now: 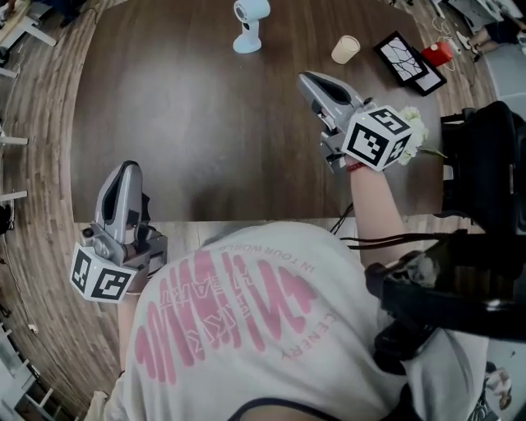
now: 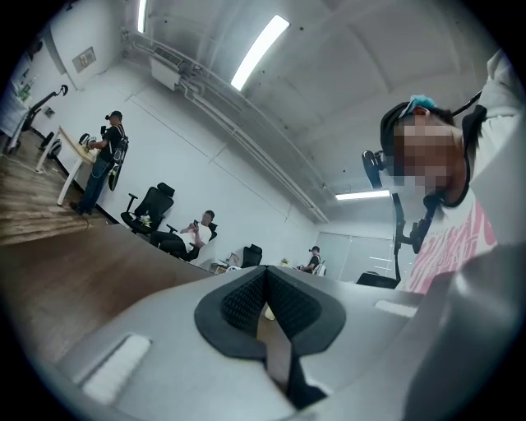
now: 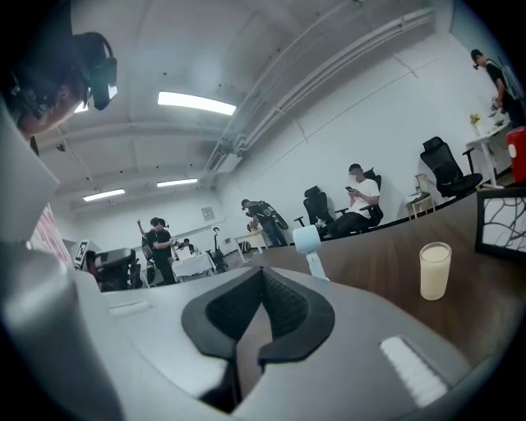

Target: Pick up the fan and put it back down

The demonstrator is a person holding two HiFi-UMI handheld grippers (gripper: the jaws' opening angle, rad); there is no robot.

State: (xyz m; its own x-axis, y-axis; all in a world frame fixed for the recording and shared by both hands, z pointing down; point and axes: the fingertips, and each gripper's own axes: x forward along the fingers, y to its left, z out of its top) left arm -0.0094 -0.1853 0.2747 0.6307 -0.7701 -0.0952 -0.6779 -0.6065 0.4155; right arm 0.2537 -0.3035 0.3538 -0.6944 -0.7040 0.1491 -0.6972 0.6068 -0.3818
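The fan (image 1: 249, 25) is small, pale blue and white, and stands upright at the far side of the dark brown table (image 1: 205, 123). In the right gripper view the fan (image 3: 308, 247) shows ahead, just above the jaws and well apart from them. My right gripper (image 1: 307, 80) hovers over the table's right part, pointing toward the far side, shut with nothing in it. My left gripper (image 1: 126, 169) is at the table's near edge on the left, also shut and empty. Both pairs of pads (image 2: 246, 300) (image 3: 283, 304) meet at the tips.
A cream cup (image 1: 345, 49) (image 3: 435, 270) stands right of the fan. A black-framed picture (image 1: 409, 62) and a red object (image 1: 438, 53) lie at the far right. White flowers (image 1: 413, 127) sit by the right gripper. A black bag (image 1: 485, 164) is at the right edge.
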